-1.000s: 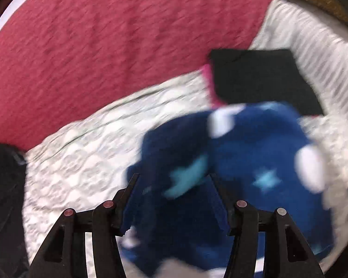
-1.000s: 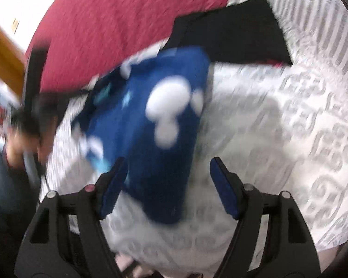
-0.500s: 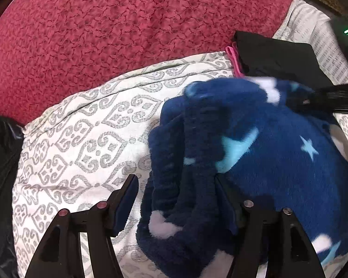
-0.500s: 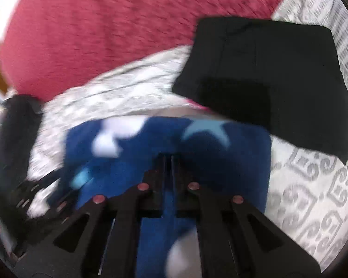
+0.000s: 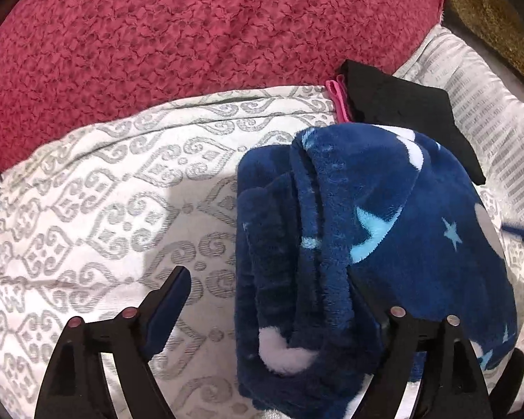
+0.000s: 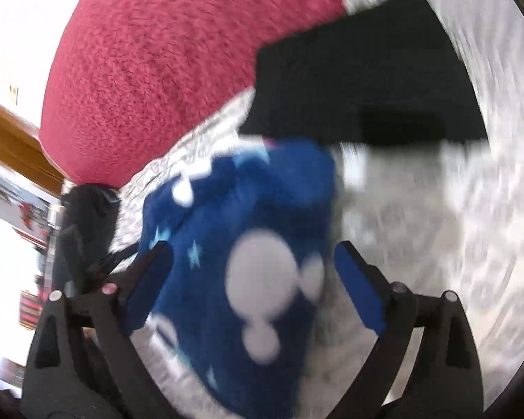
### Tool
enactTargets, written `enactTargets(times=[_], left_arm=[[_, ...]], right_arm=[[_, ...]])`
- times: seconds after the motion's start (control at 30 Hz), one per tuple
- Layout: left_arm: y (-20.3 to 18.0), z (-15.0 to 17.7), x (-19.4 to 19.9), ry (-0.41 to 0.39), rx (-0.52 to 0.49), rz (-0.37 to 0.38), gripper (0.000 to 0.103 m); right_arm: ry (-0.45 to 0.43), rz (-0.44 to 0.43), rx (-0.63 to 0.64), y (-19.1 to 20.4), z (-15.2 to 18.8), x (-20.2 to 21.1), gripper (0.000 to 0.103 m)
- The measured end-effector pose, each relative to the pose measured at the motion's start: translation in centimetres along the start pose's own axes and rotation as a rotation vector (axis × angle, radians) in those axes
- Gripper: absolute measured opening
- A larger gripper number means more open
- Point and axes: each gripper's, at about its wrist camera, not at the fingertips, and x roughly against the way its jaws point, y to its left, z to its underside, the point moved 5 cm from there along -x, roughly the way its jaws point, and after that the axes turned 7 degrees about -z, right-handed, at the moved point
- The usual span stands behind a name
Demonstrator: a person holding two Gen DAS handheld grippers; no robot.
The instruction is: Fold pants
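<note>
With both the left gripper (image 5: pixel 269 300) and the right gripper (image 6: pixel 253 272) just opened wide and gripping nothing, the bulky folded blue fleece pants (image 5: pixel 366 244) lay on the patterned bedspread (image 5: pixel 104 209), where its thick layers might spring apart.

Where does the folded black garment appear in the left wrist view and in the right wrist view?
Left wrist view: the folded black garment lies upper right, behind the blue fleece pants.
Right wrist view: the black garment fills the upper right, blurred, above the pants.
Shared landmark: the red blanket, left of the garment in both.
</note>
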Motion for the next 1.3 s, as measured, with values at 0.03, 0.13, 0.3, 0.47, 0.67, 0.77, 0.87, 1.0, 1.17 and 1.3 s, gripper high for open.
enactTargets(times=[0.03, 0.13, 0.3, 0.47, 0.67, 0.77, 0.87, 1.0, 1.17, 1.3], left_arm=[[0.3, 0.2, -0.4, 0.005, 0.015, 0.021, 0.093], [1.6, 1.0, -1.4, 0.046, 0.145, 0.109, 0.097], [2.6, 2.1, -2.8, 0.134, 0.296, 0.278, 0.097], [2.1, 2.4, -2.9, 0.12, 0.273, 0.268, 0.102], [2.0, 2.0, -3.1, 0.118, 0.259, 0.274, 0.103], [2.0, 1.8, -3.2, 0.107, 0.246, 0.277, 0.103], [1.7, 1.6, -3.4, 0.067, 0.229, 0.28, 0.103], [1.4, 1.6, -3.4, 0.04, 0.228, 0.284, 0.1], [-0.1, 1.1, -0.8, -0.005, 0.159, 0.303, 0.061], [-1.4, 0.5, 1.6, -0.054, 0.096, 0.243, 0.056]], right_arm=[[0.023, -0.003, -0.036, -0.9, 0.8, -0.2, 0.094], [0.116, 0.025, -0.074, -2.9, 3.8, -1.9, 0.094], [0.123, -0.021, -0.025, -2.2, 5.3, -3.6, 0.099], [0.178, 0.006, 0.058, -0.7, 5.5, -5.6, 0.103], [0.151, 0.049, 0.092, -0.2, 5.3, -6.4, 0.103], [0.15, 0.052, 0.088, -0.1, 5.2, -6.6, 0.103], [0.146, 0.071, 0.087, -0.1, 5.0, -7.0, 0.102], [0.112, 0.088, 0.068, 0.1, 4.4, -7.7, 0.062], [0.08, 0.091, 0.061, 1.4, 4.4, -7.1, 0.047], [0.049, 0.129, 0.139, 3.4, 4.3, -5.8, 0.044]])
